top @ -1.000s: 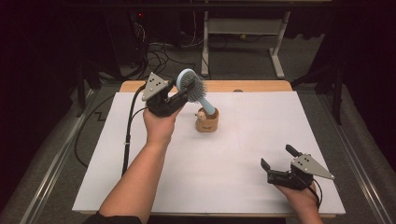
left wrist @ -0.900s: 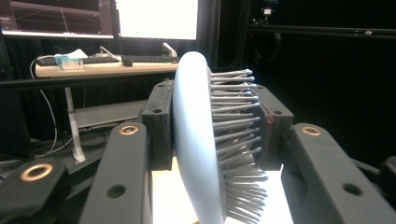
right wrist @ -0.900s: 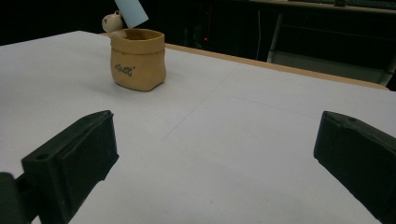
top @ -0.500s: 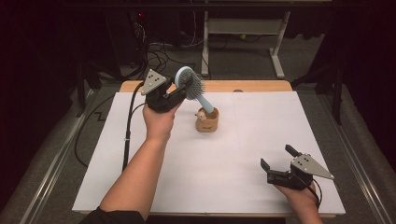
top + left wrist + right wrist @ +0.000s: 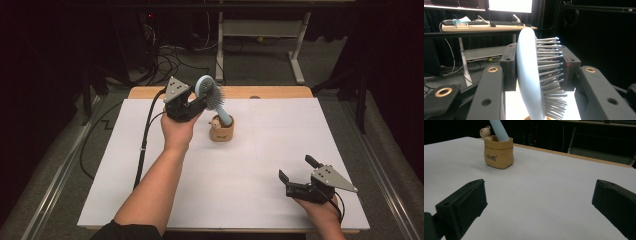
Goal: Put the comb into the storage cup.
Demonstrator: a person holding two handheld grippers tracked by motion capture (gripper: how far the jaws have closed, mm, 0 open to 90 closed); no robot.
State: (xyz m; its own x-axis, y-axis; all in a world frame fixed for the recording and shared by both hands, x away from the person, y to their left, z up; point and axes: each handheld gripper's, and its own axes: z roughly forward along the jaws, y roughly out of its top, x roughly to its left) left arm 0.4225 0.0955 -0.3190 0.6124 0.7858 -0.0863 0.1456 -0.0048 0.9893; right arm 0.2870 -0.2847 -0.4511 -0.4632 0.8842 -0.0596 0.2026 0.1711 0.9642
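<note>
The left gripper (image 5: 196, 102) gripped the head of a pale blue hairbrush (image 5: 212, 95), jaws clamped across its back and bristles, the handle resting tilted in a small tan pot (image 5: 221, 132) near the far middle of the white table (image 5: 280, 130). The brush looked light and stiff, its smooth back likely slippery and its bristles springy; the handle would probably give a firmer hold. The left gripper view showed the pads (image 5: 509, 66) squeezing the bristles; the right gripper view showed the pot's lettering and bear figure. The right gripper (image 5: 299, 175) rested apart, jaws wide and empty.
</note>
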